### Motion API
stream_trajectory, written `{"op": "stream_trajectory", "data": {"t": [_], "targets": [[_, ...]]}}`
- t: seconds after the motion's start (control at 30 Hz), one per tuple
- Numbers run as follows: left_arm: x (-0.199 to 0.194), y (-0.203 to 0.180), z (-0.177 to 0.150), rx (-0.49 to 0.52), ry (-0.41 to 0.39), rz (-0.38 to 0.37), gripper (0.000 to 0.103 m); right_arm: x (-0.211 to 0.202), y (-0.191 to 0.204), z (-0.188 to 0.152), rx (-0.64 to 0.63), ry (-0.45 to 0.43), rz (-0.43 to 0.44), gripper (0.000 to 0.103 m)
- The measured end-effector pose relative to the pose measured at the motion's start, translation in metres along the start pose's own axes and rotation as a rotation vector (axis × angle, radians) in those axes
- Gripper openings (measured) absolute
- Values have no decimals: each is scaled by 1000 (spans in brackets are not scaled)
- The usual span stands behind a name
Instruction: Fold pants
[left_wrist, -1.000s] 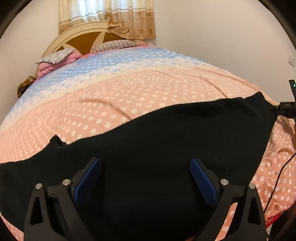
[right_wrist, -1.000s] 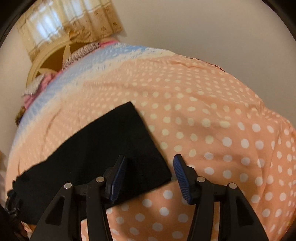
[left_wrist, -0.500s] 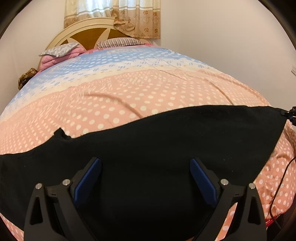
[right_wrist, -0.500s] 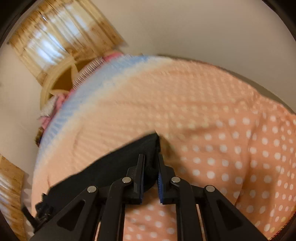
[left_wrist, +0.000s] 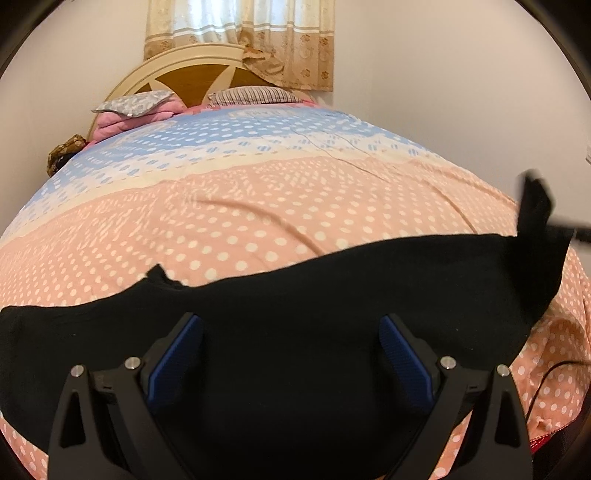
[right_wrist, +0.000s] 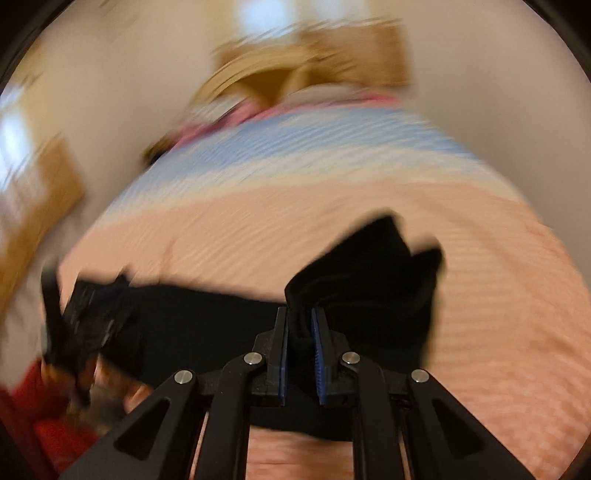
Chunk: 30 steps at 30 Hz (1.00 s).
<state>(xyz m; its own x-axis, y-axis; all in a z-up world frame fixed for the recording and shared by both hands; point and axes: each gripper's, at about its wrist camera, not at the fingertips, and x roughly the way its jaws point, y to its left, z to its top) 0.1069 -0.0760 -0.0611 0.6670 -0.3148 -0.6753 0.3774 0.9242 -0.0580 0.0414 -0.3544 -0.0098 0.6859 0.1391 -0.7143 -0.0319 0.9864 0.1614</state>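
Observation:
Black pants (left_wrist: 295, 295) lie stretched across the near part of a polka-dot bed (left_wrist: 258, 206). My left gripper (left_wrist: 291, 350) is open just above the middle of the pants, its blue pads apart and holding nothing. My right gripper (right_wrist: 300, 347) is shut on the right end of the pants (right_wrist: 369, 280) and holds that end lifted off the bed. The lifted end shows at the right edge of the left wrist view (left_wrist: 535, 206). The right wrist view is blurred by motion. The other gripper (right_wrist: 74, 317) appears at its left.
The bed's headboard (left_wrist: 195, 74), pillows (left_wrist: 133, 105) and a curtain (left_wrist: 240, 37) are at the far end. White walls border the bed on both sides. A thin black cable (left_wrist: 546, 384) hangs at the right near edge.
My right gripper closed on the right end of the pants and lifted it, swinging left. The left gripper stayed open above the pants and shifted only slightly.

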Motion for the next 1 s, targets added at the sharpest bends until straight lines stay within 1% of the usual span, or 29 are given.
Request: {"op": "stream_trajectory", "data": {"t": [0.03,0.07,0.1,0.13,0.2,0.27,0.33,0.43,0.5,0.53,0.6,0.63,0.67,0.73,0.77,0.8,0.87,0.9,0.93,0.97,1.0], "targets": [[0,3,-1,-6,1,0,99,20,25,-6,-46,39,40,12],[0,4,-1,-9,2,1,99,32,40,-12,-75,62,60,12],[0,7,-2,-12,3,2,99,45,54,-19,-107,88,72,12],[0,9,-2,-14,3,4,99,62,70,-28,-144,120,62,12],[0,14,-3,-15,-3,5,99,81,81,-41,-152,155,54,12],[1,18,-3,-19,-7,6,99,90,83,-51,-133,184,60,13],[3,22,-4,-33,-1,-3,99,84,84,-54,-120,168,60,13],[5,24,-5,-43,9,-20,99,66,80,-56,-40,132,186,13],[5,21,-5,-33,5,-31,99,48,71,-48,32,62,244,13],[4,19,-6,-26,0,-32,99,42,67,-46,71,30,254,13],[3,14,-6,-8,-7,-29,99,27,46,-39,179,-56,241,13],[2,12,-6,0,-9,-30,99,24,34,-34,227,-95,223,13],[2,10,-6,5,-8,-32,99,25,25,-30,255,-122,185,13],[3,7,-8,13,-2,-31,99,40,15,-23,273,-104,49,13],[3,6,-8,17,1,-28,99,53,14,-22,279,-88,13,13],[2,6,-8,21,0,-26,99,64,15,-23,280,-73,17,13],[2,6,-7,26,-3,-20,99,95,28,-27,259,1,61,14],[1,6,-7,26,-3,-19,99,102,37,-31,238,4,59,16],[2,6,-7,25,-1,-19,99,101,49,-33,192,-36,28,19],[2,6,-7,24,1,-20,99,100,52,-32,171,-36,33,28],[3,5,-8,25,5,-22,99,97,53,-30,174,-35,71,30]]}}
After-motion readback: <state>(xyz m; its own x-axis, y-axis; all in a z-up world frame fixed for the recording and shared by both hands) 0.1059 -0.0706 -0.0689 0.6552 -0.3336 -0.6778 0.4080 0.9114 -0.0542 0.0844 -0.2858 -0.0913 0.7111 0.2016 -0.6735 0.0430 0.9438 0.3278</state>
